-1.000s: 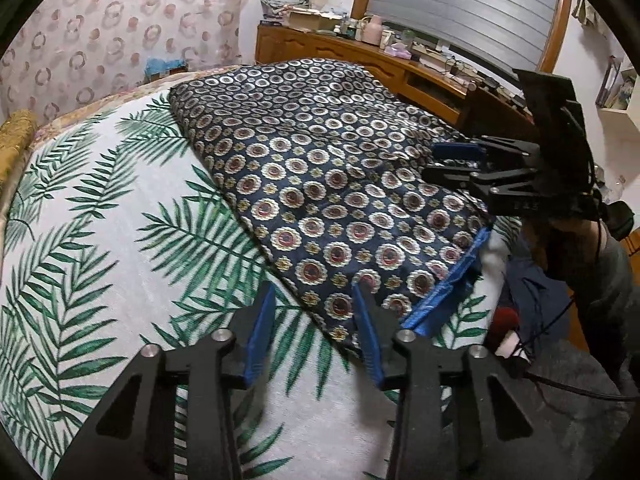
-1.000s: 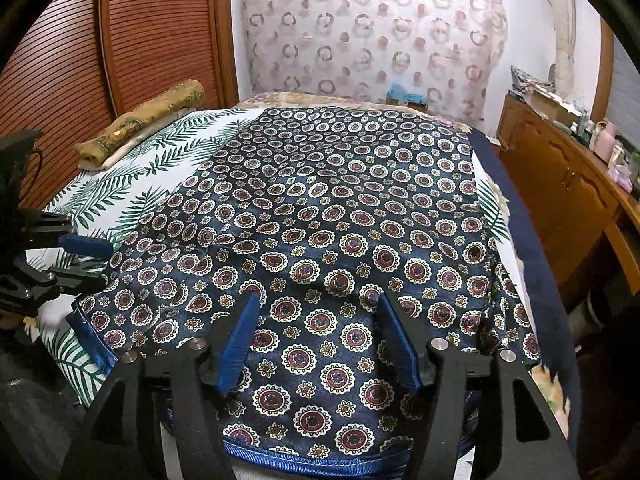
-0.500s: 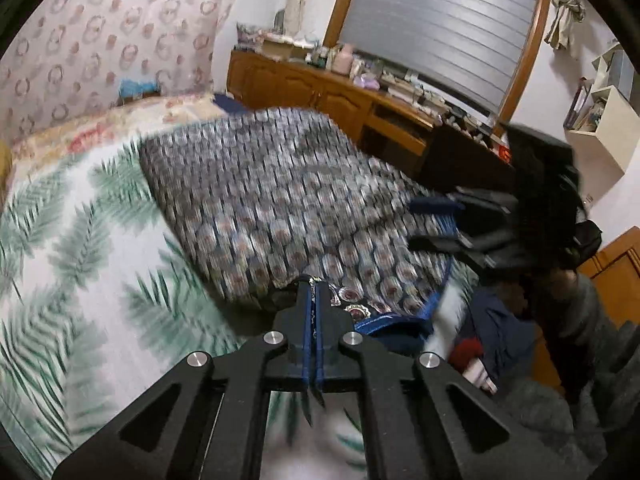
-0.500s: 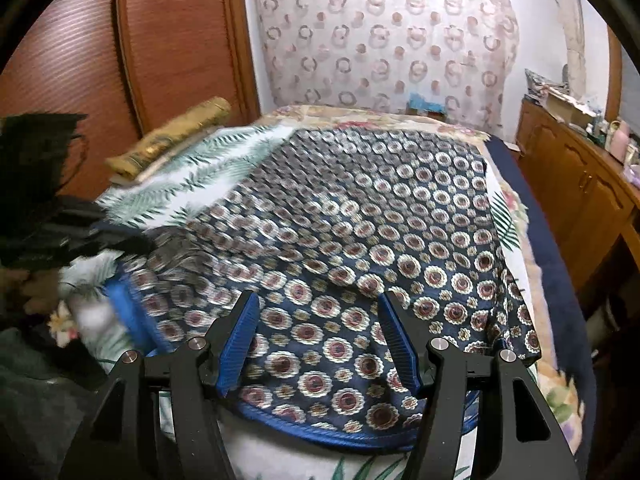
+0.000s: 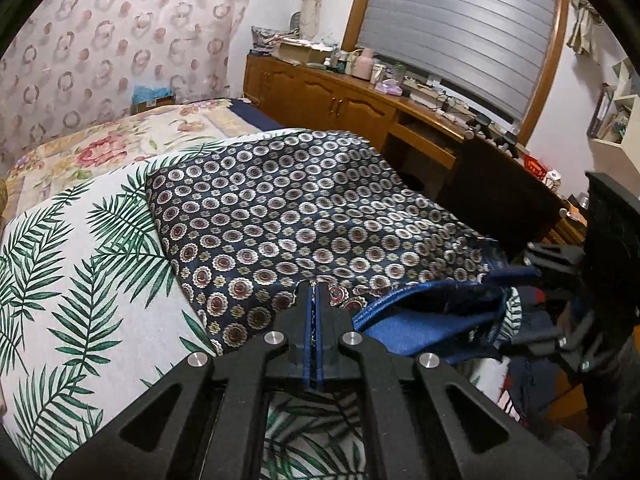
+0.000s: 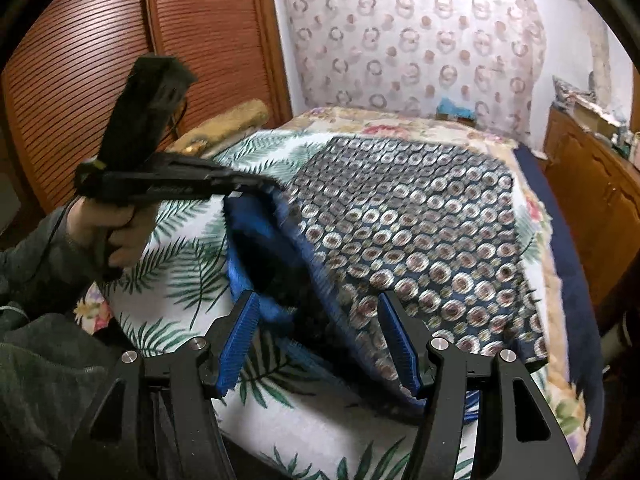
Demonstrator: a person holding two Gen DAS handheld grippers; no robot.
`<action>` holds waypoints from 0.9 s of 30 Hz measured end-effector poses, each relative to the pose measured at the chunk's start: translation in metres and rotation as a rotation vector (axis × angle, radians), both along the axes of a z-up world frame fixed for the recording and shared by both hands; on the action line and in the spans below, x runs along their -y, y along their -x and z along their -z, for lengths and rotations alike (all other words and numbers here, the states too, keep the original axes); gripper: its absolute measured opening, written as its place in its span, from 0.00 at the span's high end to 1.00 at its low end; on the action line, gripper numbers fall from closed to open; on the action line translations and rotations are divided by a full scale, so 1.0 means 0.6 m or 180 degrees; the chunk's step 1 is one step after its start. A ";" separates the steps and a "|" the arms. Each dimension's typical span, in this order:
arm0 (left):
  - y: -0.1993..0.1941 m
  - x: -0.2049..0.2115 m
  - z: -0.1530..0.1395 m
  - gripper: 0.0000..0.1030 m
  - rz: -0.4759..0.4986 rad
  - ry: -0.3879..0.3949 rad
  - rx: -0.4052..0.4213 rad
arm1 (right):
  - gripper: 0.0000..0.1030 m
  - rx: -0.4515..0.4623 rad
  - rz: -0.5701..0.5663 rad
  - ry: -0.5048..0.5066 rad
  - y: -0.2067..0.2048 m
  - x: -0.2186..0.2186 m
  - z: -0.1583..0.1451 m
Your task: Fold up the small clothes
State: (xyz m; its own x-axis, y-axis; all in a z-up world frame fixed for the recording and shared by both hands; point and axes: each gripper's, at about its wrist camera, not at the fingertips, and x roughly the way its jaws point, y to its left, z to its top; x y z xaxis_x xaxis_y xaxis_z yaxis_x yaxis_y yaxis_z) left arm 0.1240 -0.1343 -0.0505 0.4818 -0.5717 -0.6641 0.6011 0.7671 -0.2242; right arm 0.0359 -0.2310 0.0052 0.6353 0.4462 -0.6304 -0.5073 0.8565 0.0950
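Your left gripper (image 5: 314, 300) is clamped on the garment (image 5: 304, 216) hem, lifted off the bed (image 5: 80, 272); your right gripper (image 6: 320, 344) gapes, cloth loose between its fingers. That thin pinch may slip.

Bed (image 5: 72, 280): covered by white sheet with green palm leaves.
Garment (image 5: 304, 216): navy, circle-patterned, blue-edged, spread across sheet, near corner lifted off it.
Roll (image 6: 228, 120): yellowish, at bed's left edge beside wooden doors.
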 end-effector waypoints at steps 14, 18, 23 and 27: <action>-0.006 -0.013 0.010 0.98 -0.0092 -0.0057 0.0038 | 0.38 -0.0105 0.0267 0.0295 -0.037 0.010 0.032; -0.004 -0.017 0.003 0.98 -0.0095 -0.0071 0.0084 | 0.38 -0.0071 0.0268 0.0325 -0.047 0.008 0.033; -0.008 -0.016 -0.008 0.98 -0.0094 -0.0077 0.0122 | 0.69 -0.0097 0.0067 0.0195 -0.061 0.006 0.035; -0.015 -0.014 -0.020 0.98 -0.0103 -0.0092 0.0190 | 0.91 -0.0013 0.0053 0.0156 -0.073 0.004 0.027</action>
